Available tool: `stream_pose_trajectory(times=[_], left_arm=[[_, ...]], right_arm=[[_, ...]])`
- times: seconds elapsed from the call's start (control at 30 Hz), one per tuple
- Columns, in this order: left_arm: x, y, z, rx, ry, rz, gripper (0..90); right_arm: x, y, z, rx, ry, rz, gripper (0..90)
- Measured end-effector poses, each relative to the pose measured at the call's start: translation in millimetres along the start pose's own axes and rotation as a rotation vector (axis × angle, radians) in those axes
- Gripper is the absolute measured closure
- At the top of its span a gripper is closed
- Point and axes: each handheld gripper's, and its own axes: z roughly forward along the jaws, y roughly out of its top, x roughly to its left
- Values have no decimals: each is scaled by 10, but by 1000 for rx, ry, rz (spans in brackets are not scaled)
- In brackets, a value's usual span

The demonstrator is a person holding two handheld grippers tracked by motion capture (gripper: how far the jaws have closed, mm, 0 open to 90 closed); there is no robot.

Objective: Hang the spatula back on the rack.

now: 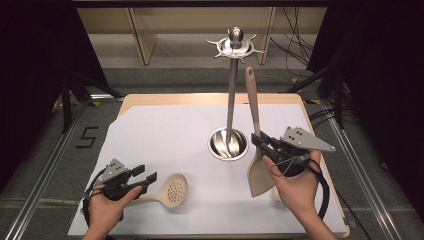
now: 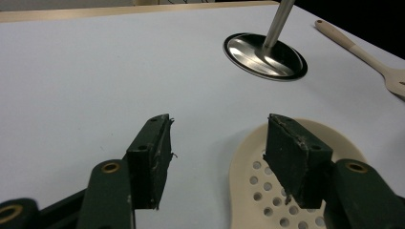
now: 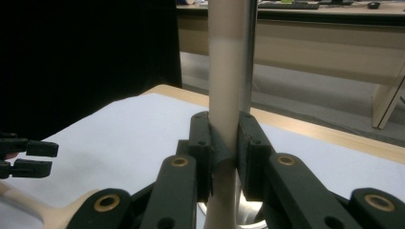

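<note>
High view shows the right gripper [image 1: 261, 141] clenched on the upright spatula [image 1: 256, 150] near the table's [image 1: 210, 98] right edge, left gripper [image 1: 145, 176] released: lift it steadily toward the stand's [image 1: 231, 95] hooks.

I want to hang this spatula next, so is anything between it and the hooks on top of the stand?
Nothing visible blocks it. The right gripper holds the spatula upright beside the stand's pole, handle tip just below the hook ring. The slotted spoon lies far off, by the left gripper.

In the right gripper view the spatula [image 3: 224, 86] handle hides most of the stand [image 3: 249, 52] pole and runs off the top edge.
</note>
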Motion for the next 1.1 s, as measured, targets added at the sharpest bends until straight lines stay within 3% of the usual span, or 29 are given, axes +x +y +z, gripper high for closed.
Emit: stream_pose_trajectory(times=[0.1, 0.27, 0.3, 0.33, 0.37, 1.1], left_arm=[[0, 0, 0, 0, 0, 1, 410], [-1, 0, -1, 2, 0, 5, 410], [-1, 0, -1, 2, 0, 5, 410], [-1, 0, -1, 2, 0, 6, 410], [0, 0, -2, 1, 0, 4, 410], [-2, -5, -3, 3, 4, -8, 410]], right_arm=[[7, 4, 2, -1, 2, 11, 793], [11, 29, 5, -19, -7, -11, 793], [35, 29, 3, -16, 0, 20, 793], [35, 29, 3, -16, 0, 20, 793], [25, 43, 9, -18, -1, 3, 793], [60, 142, 70, -25, -14, -12, 793]])
